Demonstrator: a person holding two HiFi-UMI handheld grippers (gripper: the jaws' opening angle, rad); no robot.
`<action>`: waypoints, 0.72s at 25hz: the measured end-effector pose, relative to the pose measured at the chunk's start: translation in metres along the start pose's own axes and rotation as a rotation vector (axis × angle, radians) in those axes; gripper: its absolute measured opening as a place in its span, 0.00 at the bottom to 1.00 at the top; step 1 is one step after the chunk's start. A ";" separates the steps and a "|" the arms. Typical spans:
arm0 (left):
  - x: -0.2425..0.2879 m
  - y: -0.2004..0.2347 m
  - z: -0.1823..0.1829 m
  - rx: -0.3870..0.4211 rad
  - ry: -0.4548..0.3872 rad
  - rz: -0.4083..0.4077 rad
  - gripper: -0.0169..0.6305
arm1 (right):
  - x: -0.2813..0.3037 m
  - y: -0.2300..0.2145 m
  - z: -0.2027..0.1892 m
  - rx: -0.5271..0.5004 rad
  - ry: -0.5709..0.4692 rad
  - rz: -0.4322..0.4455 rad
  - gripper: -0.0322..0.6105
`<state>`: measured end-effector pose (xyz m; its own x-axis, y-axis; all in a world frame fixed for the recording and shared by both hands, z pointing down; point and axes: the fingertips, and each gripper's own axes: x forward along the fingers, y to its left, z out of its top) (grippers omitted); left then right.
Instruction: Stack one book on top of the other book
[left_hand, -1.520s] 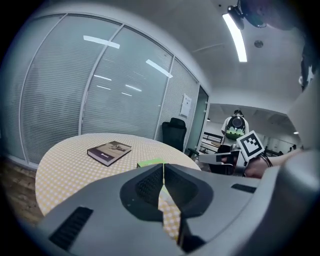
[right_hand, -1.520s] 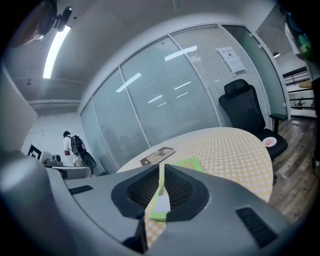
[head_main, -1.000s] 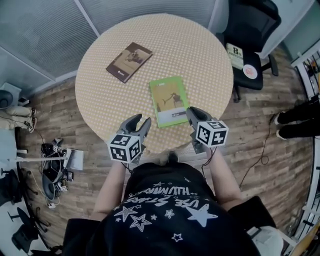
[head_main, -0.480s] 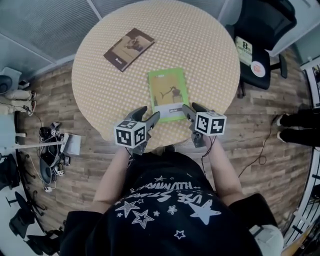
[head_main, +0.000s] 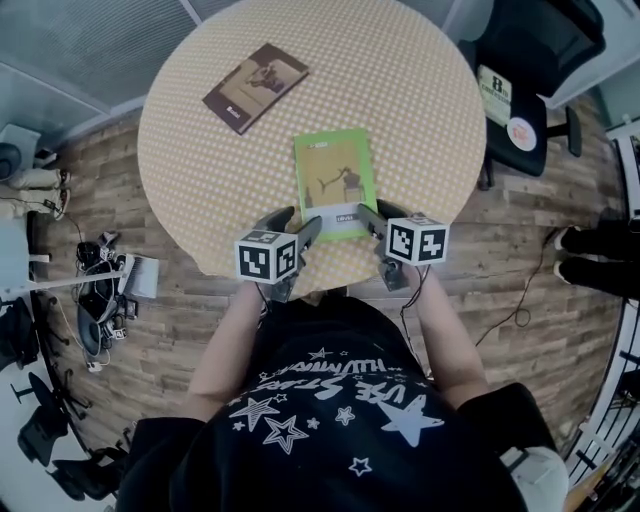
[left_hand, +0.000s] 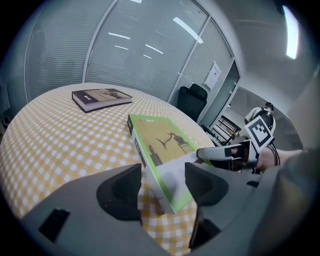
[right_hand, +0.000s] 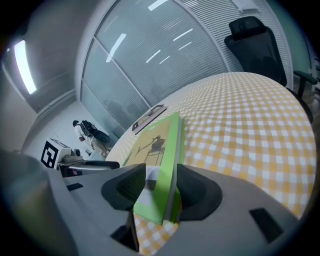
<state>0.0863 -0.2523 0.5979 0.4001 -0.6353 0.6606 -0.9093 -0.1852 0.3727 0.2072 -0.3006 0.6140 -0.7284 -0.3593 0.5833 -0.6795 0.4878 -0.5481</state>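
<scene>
As left claw (head_main: 296, 222) and right claw (head_main: 372, 216), jaws just opened wide, straddle near corners of green book (head_main: 335, 178) by near edge of table (head_main: 200, 200), nothing pinched yet: best squeeze both evenly, lift level, carry over brown book (head_main: 255, 87) at far-left edge, square up.

light: even, ceiling strips (left_hand: 186, 28) | edges: fisheye-bent, dark corners | foreground: seemingly soft

Jaws newly apart, astride green bk (head_main: 335, 180)
</scene>
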 end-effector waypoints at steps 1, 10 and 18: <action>0.002 -0.002 0.000 -0.001 0.005 -0.007 0.45 | 0.002 0.001 -0.001 -0.009 0.010 0.004 0.35; 0.017 -0.007 -0.006 0.007 0.036 0.014 0.45 | 0.006 0.004 -0.003 -0.039 0.018 -0.027 0.35; 0.024 -0.005 -0.012 -0.030 0.080 0.033 0.44 | 0.003 0.002 0.001 0.008 -0.022 -0.043 0.32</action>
<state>0.1021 -0.2575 0.6202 0.3786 -0.5789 0.7222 -0.9189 -0.1416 0.3682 0.2038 -0.3016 0.6143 -0.7004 -0.3968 0.5933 -0.7106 0.4651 -0.5279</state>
